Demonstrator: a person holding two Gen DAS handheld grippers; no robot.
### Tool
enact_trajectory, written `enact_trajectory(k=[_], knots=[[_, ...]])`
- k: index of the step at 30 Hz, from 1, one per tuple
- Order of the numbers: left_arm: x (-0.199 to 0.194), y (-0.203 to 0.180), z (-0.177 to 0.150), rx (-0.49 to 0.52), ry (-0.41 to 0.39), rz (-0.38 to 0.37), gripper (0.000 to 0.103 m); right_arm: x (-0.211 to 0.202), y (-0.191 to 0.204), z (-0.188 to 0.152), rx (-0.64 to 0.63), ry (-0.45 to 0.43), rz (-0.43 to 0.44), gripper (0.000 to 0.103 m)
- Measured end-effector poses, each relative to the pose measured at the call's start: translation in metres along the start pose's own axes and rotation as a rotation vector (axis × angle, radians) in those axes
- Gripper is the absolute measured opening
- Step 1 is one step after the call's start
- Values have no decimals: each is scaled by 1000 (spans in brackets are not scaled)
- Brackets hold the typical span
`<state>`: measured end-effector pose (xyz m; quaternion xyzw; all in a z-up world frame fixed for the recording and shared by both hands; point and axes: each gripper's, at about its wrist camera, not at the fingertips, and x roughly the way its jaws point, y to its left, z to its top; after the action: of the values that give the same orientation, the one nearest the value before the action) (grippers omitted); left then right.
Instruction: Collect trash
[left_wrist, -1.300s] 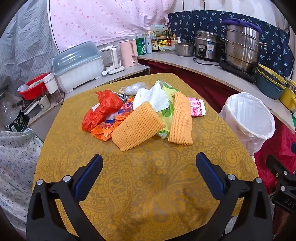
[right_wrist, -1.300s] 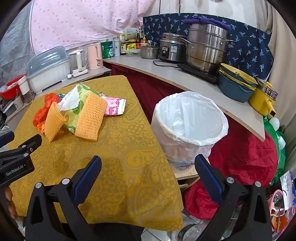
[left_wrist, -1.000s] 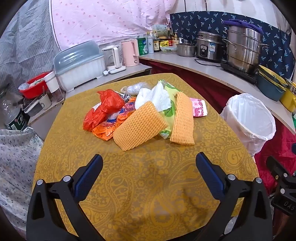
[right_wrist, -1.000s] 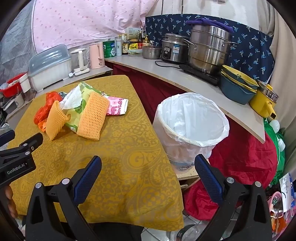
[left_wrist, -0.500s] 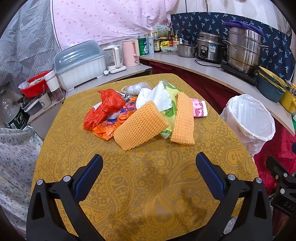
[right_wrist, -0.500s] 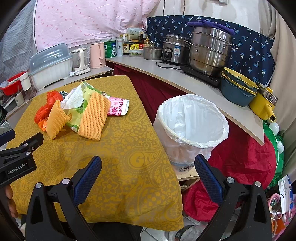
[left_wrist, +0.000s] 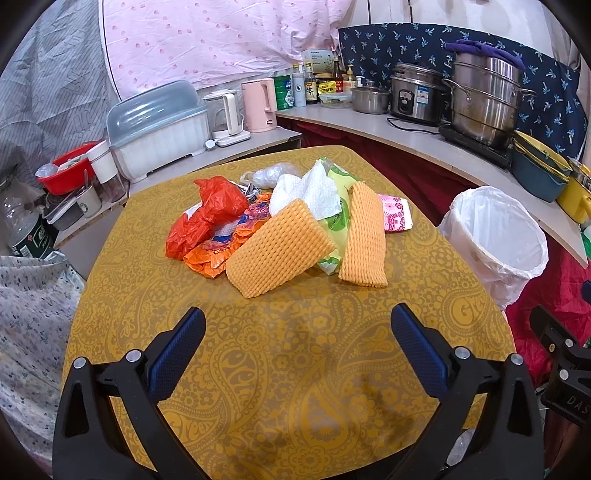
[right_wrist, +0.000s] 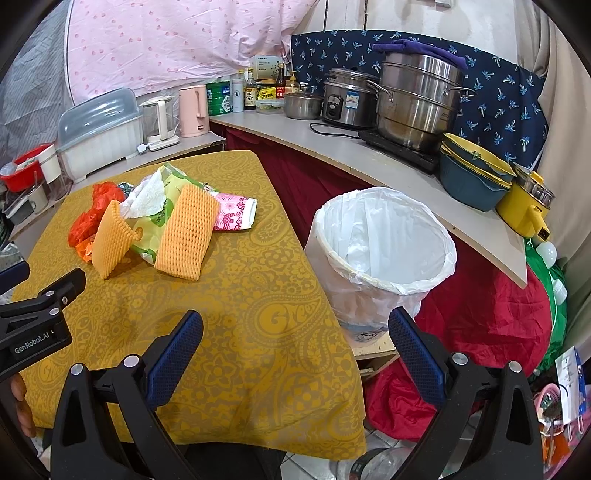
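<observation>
Trash heap seen at middle of mustard paisley-clothed bench (left_wrist: 295, 369). From left: crumpled red plastic bag (left_wrist: 210, 218), orange foam-net sleeve (left_wrist: 277, 247), white tissue (left_wrist: 310, 192), green wrapper (left_wrist: 338, 221), second orange foam-net sleeve (left_wrist: 364, 240), pink floral packet (left_wrist: 397, 218). White-lined round bin (right_wrist: 384, 243) placed right of bench, beside it. Left tongs (left_wrist: 297, 334) held wide, empty, near of heap. Right tongs (right_wrist: 295, 336) held wide, empty, over bench's near right edge.
</observation>
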<state>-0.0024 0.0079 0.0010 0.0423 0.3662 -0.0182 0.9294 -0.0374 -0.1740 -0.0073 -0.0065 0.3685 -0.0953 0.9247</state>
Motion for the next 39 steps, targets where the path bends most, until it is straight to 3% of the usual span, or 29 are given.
enact_trajectory(k=[39], knots=[[-4,-11,-2,24,-4,-19,96,-6,-6,0,9,-17,-9,96]])
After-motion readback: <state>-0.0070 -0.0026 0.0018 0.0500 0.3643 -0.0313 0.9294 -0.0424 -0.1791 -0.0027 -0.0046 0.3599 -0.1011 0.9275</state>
